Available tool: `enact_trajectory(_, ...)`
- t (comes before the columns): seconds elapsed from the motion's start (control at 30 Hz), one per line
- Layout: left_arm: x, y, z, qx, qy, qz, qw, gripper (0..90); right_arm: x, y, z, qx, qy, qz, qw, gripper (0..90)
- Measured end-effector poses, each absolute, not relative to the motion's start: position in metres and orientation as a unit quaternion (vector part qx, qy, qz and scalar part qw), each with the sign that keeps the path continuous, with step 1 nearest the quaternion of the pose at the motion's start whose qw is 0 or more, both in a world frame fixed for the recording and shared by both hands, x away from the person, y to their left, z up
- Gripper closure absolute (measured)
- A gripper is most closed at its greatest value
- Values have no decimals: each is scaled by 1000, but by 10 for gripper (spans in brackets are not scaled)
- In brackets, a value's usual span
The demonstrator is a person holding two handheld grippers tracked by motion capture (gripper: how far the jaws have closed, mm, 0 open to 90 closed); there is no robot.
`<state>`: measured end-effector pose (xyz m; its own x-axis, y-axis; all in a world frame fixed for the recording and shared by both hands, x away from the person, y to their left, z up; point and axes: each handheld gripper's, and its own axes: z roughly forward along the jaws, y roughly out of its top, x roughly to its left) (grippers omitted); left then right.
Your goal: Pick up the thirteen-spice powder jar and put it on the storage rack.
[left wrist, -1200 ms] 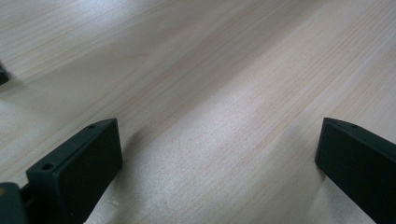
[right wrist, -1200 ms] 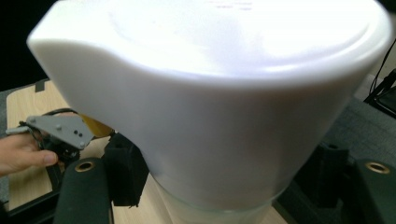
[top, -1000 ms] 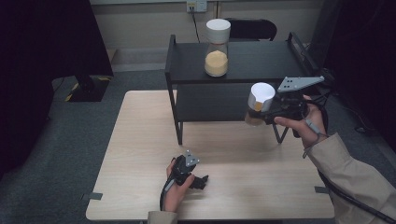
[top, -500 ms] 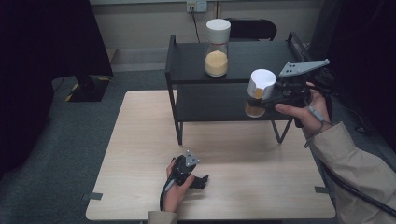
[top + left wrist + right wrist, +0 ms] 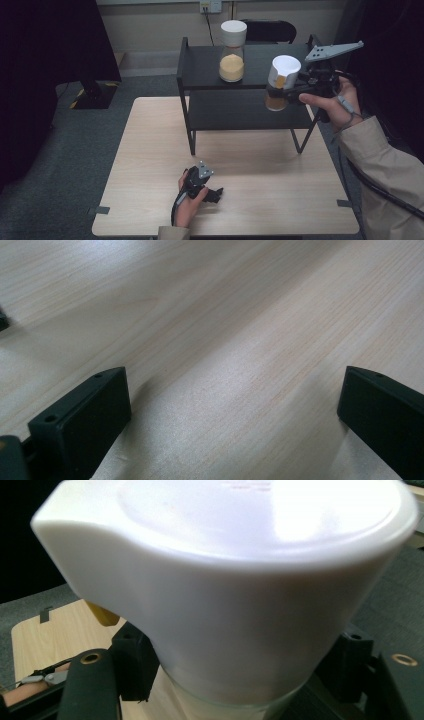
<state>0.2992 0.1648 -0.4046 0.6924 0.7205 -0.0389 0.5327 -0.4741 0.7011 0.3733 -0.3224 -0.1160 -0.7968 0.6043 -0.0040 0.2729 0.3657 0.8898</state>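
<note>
My right gripper is shut on a glass jar with a white lid and orange grains, held in the air over the right front of a black two-tier shelf. In the right gripper view the jar's white lid looms between the black jaws, which press on its sides below the lid. A second, like jar stands upright on the shelf's top tier. My left gripper rests low on the wooden table near its front edge, open, with bare wood between its jaws.
The shelf stands on the back half of the table. A dark chair sits behind it by the wall. Grey carpet surrounds the table, with a black curtain at far left.
My right gripper has carried the jar up and back, from in front of the lower tier to the level of the top tier. The left gripper has stayed put.
</note>
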Motion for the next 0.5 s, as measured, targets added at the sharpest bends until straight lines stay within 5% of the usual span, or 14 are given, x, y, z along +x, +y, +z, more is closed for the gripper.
enact_trajectory(0.5,299,165,-405,848,369,132,356,0,381,-314,-86,286,797,498,185,302)
